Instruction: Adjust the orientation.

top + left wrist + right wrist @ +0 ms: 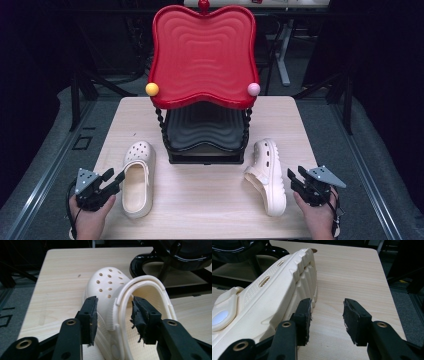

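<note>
A two-tier rack sits at the far middle of the light wooden table (210, 200): glossy red wavy plastic tray (202, 55) on top, black wavy tray (205, 132) underneath, with a yellow ball (152, 89) at the left corner and a pink ball (254, 89) at the right.

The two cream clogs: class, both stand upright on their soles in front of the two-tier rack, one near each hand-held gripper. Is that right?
Not quite. The left clog stands upright, but the right clog lies on its side, as the high view shows. The rest holds.

Pale wooden table (200, 200); on it two cream clogs (137, 177) (267, 175) (well apart); black-based tiered stand (205, 150) between
</note>
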A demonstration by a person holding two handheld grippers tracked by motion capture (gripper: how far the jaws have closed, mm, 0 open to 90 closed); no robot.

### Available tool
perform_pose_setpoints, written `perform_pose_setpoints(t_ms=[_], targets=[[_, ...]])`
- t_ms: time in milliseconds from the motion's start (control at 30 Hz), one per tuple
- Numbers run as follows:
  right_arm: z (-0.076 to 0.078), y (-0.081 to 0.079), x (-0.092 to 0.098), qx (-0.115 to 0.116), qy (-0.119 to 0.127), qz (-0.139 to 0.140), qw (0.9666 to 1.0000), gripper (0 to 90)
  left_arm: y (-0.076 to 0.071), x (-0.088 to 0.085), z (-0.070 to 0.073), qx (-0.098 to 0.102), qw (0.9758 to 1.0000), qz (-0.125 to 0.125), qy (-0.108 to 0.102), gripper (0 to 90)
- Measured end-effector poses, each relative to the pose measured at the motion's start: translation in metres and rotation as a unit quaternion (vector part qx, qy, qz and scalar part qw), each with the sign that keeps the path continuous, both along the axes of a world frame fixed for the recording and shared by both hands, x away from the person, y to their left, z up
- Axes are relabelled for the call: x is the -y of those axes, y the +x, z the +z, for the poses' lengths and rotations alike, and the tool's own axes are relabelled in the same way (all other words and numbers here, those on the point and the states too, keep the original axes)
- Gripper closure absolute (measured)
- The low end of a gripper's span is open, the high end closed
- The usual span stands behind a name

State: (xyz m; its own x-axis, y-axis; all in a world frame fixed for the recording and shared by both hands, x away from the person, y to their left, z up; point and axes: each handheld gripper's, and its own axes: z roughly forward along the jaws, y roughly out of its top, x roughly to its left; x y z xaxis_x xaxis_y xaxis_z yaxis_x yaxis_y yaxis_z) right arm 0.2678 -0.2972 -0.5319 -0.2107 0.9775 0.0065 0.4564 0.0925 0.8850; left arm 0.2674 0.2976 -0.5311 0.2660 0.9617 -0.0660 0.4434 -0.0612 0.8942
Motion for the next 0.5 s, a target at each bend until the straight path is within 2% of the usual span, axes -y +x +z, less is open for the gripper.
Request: perform_pose_setpoints(t_ms=[200,333,500], targets=[[-0.001,0.001,0.000,-0.002,0.006,0.000,1.0000,57.3,0.009,0.013,-0.005,-0.012,0.9995,-0.010,0.029,61.4],[-0.002,0.002,0.002,-0.005,0.012,-0.001,0.9999,57.3,0.012,0.015,-0.008,-0.011,0.9990,0.000,0.044,64.2],[-0.004,0.003,0.004,-0.011,0.019,-0.003,0.9997,57.2,0.019,0.017,-0.014,-0.025,0.9974,0.003,0.067,67.0]])
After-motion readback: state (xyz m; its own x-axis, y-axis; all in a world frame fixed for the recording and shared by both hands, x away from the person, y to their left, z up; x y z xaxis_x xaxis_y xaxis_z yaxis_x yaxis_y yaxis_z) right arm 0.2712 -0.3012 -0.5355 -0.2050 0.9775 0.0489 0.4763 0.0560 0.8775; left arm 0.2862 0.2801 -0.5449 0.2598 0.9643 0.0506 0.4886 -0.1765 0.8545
